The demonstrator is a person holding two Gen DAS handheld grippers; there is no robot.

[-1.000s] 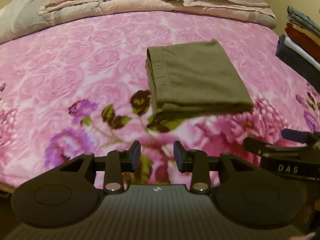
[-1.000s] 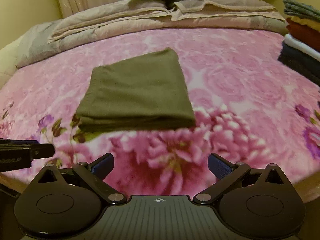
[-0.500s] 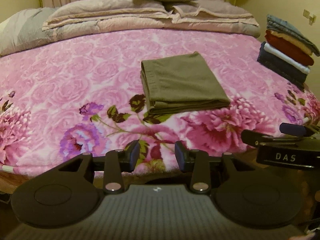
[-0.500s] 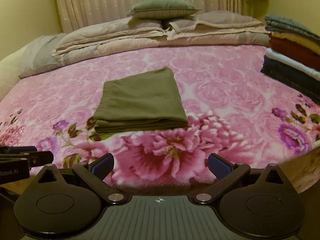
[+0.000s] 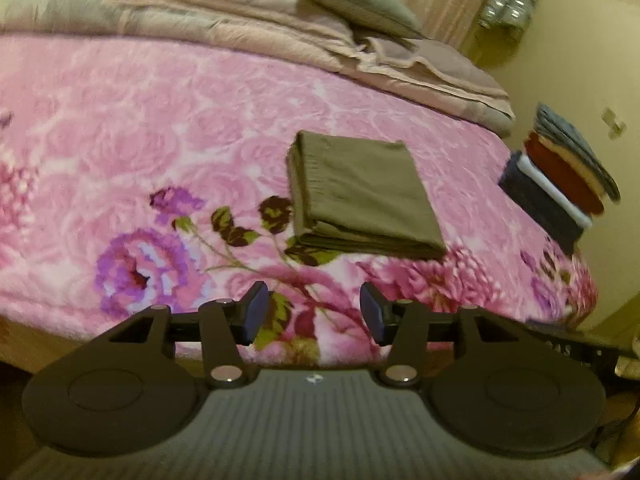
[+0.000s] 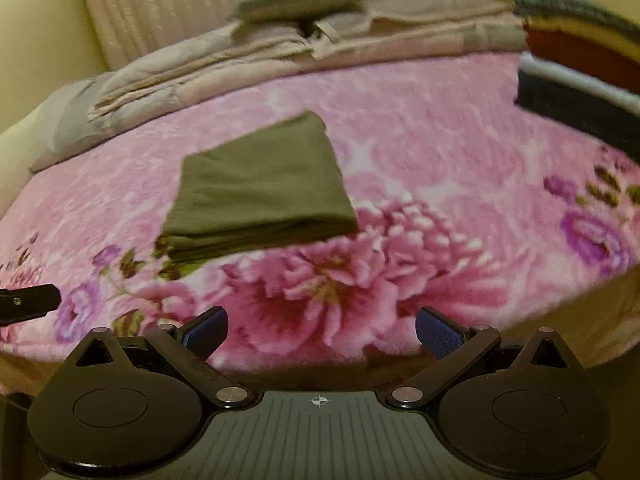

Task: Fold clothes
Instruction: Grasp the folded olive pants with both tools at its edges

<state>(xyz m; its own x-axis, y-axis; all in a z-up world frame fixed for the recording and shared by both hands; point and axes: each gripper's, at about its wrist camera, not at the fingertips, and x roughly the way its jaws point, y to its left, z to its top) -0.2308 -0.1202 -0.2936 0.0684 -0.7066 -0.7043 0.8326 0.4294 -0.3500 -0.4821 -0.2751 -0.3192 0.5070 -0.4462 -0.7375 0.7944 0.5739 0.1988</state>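
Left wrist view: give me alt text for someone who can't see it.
A folded olive garment lies on a pink floral bedspread, untouched. The left claw is opening with nothing in it. A stack of folded clothes sits at the bed's right edge.

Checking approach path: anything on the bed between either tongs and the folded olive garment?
Nothing visible. Only bare floral blanket lies between both open, empty tongs (left, right) and the folded olive garment.
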